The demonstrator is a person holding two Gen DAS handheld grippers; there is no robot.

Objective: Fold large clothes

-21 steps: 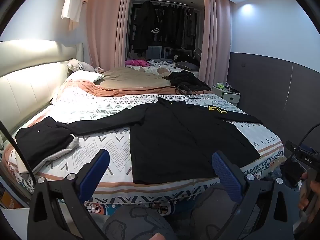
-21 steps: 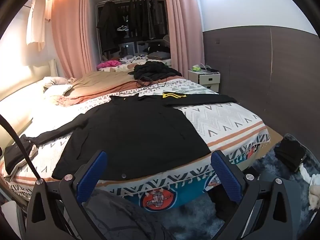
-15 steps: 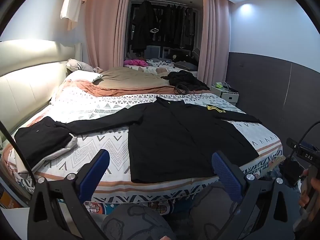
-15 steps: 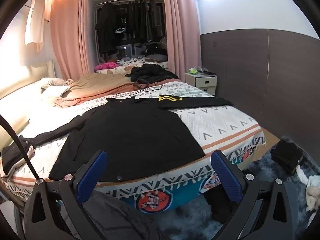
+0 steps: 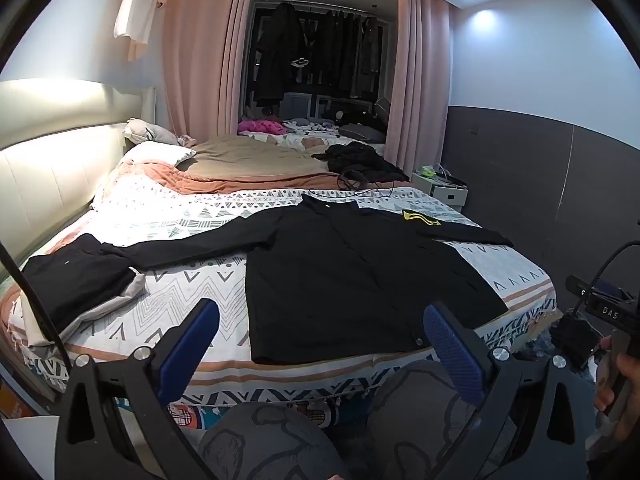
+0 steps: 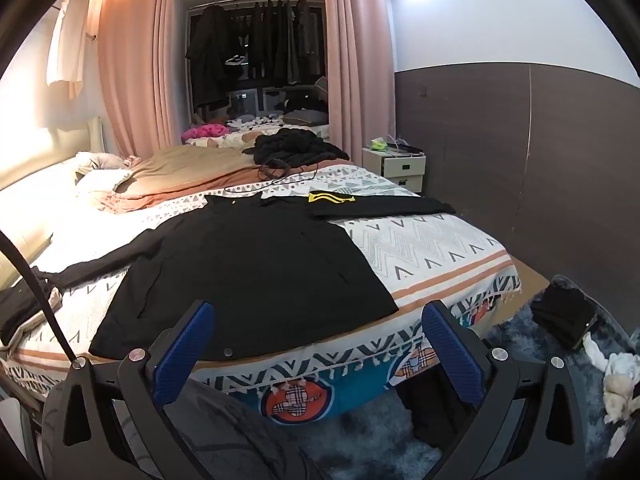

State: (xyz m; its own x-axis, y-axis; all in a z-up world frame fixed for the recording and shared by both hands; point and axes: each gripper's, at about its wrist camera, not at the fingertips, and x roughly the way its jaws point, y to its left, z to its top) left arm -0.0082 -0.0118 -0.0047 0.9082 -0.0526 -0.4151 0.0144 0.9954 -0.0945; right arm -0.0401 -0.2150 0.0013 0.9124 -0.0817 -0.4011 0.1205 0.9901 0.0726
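We hold the left gripper [image 5: 320, 344] and right gripper [image 6: 316, 344] wide, empty, short of the bed [image 6: 436, 240]. The black jacket [image 5: 352, 276] lies flat at twelve o'clock; folded dark clothes [image 5: 76, 276] at ten

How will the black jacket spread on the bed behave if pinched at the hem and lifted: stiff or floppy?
Probably floppy: the black jacket lies flat and follows the bed, sleeves trailing out sideways. Lifted at one point it would likely drape and drag its sleeves. It looks large, so likely heavy enough to sag from one grip. Both grippers stand open, short of it.

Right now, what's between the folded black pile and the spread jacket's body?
Only the jacket's own left sleeve across patterned bedspread, reaching the pile; left wrist view.
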